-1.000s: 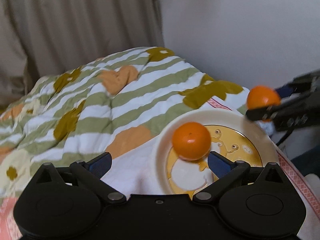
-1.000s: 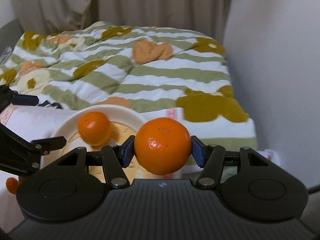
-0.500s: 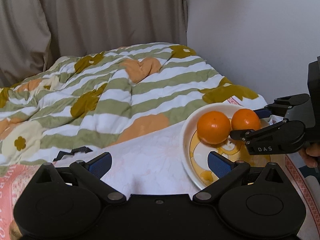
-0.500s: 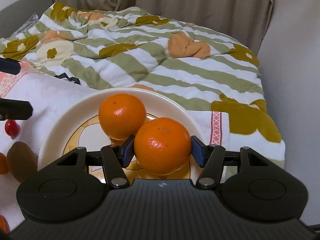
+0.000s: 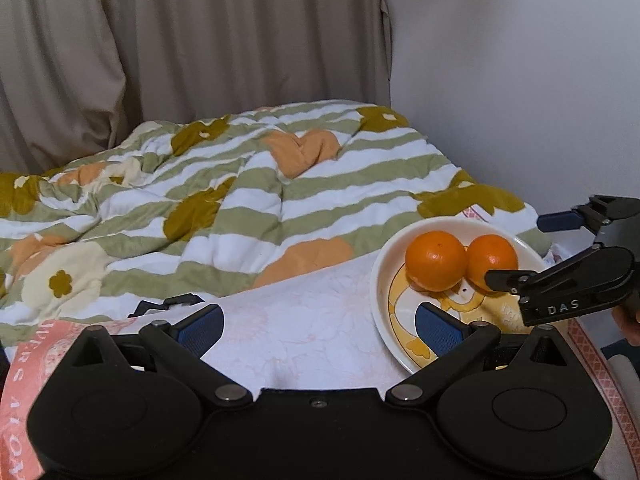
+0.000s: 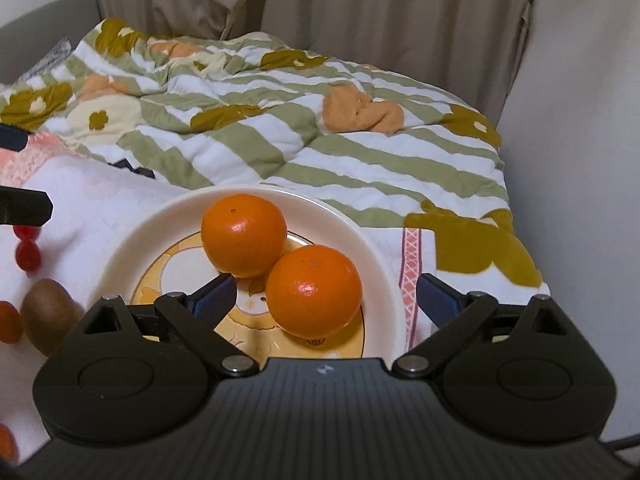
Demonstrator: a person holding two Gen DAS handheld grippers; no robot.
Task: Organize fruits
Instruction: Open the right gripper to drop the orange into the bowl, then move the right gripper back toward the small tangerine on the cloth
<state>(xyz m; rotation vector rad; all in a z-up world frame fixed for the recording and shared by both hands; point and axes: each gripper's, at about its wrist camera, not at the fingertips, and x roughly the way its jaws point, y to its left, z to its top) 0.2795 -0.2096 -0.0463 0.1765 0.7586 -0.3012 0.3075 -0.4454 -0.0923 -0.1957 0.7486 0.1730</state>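
Observation:
Two oranges lie side by side in a cream plate (image 6: 384,276) with a yellow cartoon print. In the right wrist view the near orange (image 6: 314,292) rests between the open jaws of my right gripper (image 6: 324,292), untouched by either pad; the far orange (image 6: 244,235) touches it. In the left wrist view the plate (image 5: 382,308) is at the right with both oranges (image 5: 436,260) (image 5: 492,260), and the right gripper (image 5: 536,248) reaches in from the right. My left gripper (image 5: 318,326) is open and empty over the white cloth, left of the plate.
A brown kiwi (image 6: 48,314), red cherry tomatoes (image 6: 28,256) and small orange fruits (image 6: 8,322) lie on the cloth left of the plate. A striped floral quilt (image 5: 240,200) covers the bed behind. A curtain and a white wall stand at the back and right.
My right gripper has opened and let go of the orange, which now lies in the plate against the other one. The left gripper has drawn back and left from the plate.

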